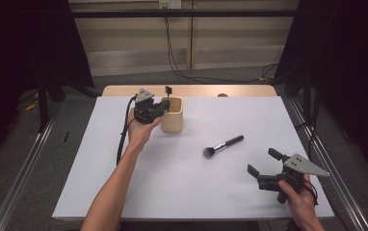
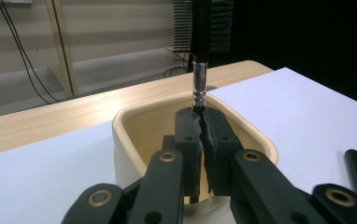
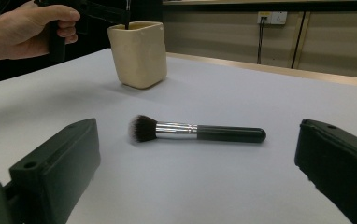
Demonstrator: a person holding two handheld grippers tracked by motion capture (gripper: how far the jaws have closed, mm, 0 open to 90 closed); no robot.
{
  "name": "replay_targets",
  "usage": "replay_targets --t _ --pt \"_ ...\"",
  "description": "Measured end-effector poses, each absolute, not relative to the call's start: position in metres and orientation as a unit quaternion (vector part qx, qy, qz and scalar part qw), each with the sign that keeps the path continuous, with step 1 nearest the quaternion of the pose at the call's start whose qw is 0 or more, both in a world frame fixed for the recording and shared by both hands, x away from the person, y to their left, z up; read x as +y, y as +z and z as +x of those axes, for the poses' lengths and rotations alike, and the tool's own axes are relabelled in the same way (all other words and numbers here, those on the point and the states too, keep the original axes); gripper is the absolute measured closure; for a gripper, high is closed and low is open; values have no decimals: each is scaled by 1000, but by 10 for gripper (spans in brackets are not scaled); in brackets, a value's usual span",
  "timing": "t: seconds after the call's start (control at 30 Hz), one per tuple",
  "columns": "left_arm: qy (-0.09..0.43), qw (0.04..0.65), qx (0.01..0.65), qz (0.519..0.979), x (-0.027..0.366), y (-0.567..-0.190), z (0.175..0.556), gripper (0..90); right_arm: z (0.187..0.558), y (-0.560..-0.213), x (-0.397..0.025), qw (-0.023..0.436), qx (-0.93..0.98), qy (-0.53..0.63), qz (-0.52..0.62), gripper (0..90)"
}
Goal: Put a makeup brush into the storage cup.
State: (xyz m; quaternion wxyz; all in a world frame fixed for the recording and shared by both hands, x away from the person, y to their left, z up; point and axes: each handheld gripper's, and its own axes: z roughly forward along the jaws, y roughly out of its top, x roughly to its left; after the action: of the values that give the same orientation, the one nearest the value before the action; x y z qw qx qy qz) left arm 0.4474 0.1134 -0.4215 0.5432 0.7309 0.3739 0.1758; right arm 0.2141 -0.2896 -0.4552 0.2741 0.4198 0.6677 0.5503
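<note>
Nearest, low on the desk (image 1: 182, 187): right claw (image 1: 265, 162) spread wide, nothing between its jaws, aimed at the round brush (image 3: 196, 131) lying flat on its side, bristles toward the cup, handle away. Best kept back and clear for now; later, a close across the black handle just behind the metal collar, jaws square to it, so no roll on the lift.

Farther off, toward the back edge: left claw (image 2: 201, 140) clamped tight on the thin stem of a flat brush (image 2: 203, 28), stem upright, bristle head on top, lower end down inside the cream cup (image 1: 172, 114). Held right over the cup's opening, jaws nearly touching the rim.

For a clean drop: keep the stem vertical and centred in the opening, away from the walls. Lower a touch more if the tip seems short of the bottom; cannot tell from here whether it rests there. Open slowly and only slightly, letting the brush lean against the rim rather than fall. Lift straight up afterward, not sideways: a light cup, likely to tip if nudged by the claw.
</note>
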Motion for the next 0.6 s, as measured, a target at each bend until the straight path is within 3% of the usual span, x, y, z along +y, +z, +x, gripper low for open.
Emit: replay_targets --t 0.23,0.6 --pt "175 546 374 729 115 -421 448 815 214 -455 -290 274 667 550 421 0" --pt "168 558 373 722 122 -415 440 666 214 -455 -290 275 664 552 422 0"
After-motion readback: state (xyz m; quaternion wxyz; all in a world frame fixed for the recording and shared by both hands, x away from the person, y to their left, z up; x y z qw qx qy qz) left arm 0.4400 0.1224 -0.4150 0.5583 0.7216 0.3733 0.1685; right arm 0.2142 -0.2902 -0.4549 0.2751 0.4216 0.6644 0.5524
